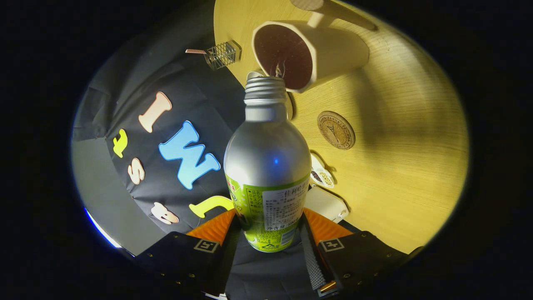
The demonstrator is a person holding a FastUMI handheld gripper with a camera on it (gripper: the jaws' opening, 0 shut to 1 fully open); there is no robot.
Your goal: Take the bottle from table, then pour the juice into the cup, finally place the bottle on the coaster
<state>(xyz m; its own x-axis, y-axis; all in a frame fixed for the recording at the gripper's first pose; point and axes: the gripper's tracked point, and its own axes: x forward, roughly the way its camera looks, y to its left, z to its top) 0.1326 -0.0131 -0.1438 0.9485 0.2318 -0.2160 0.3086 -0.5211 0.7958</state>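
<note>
- Tabletop: a light wood-grain surface is seen beyond and to one side of the bottle, with the view rolled so that the tabletop appears tilted. A broad shadow is cast across its middle.
- Bottle: a silver aluminium bottle with a green-and-white label on its lower body is held between the two fingers. Its cap is off, and the bare threaded neck is pointed forward at the rim of the cup. The bottle is raised off the tabletop.
- Hand-held gripper: both fingers are pressed against the labelled lower body of the bottle, one on each side, so the bottle is clamped.
- Cup: a cream cup with a dark interior is seen just beyond the bottle mouth. Its opening is faced toward the camera. A thin pale streak is noted at the near rim, just above the bottle mouth; whether it is liquid cannot be told.
- Coaster: a round brownish disc with an embossed pattern is laid flat on the tabletop, beside the bottle's shoulder and short of the cup, touching neither.
- Wire basket: a small mesh object is seen at the tabletop's edge, beside the cup.
- Small white items are laid on the tabletop just beside the bottle's body; their kind cannot be told.
</note>
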